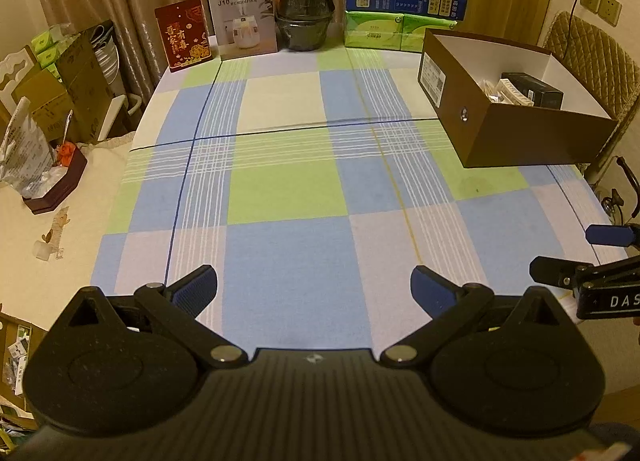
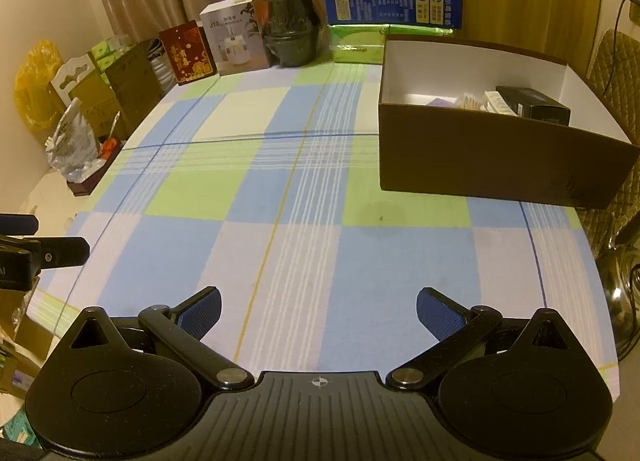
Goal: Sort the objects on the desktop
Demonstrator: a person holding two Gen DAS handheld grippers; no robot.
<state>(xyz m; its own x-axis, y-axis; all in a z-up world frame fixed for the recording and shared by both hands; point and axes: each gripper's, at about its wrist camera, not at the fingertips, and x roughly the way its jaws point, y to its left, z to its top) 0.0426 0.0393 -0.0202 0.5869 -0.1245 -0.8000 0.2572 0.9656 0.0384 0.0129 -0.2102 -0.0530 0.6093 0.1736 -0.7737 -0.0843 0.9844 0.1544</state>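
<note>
Both the left gripper [image 1: 314, 289] and right gripper [image 2: 318, 311] hover spread and empty over the bare checked tablecloth [image 1: 288, 189], while the brown box [image 2: 492, 157] holding sorted items sits far right, nearer the right gripper.

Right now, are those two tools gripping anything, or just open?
Left tool: open, holding nothing, above the checked tablecloth.
Right tool: open, holding nothing, with the brown box ahead to its right.
</note>
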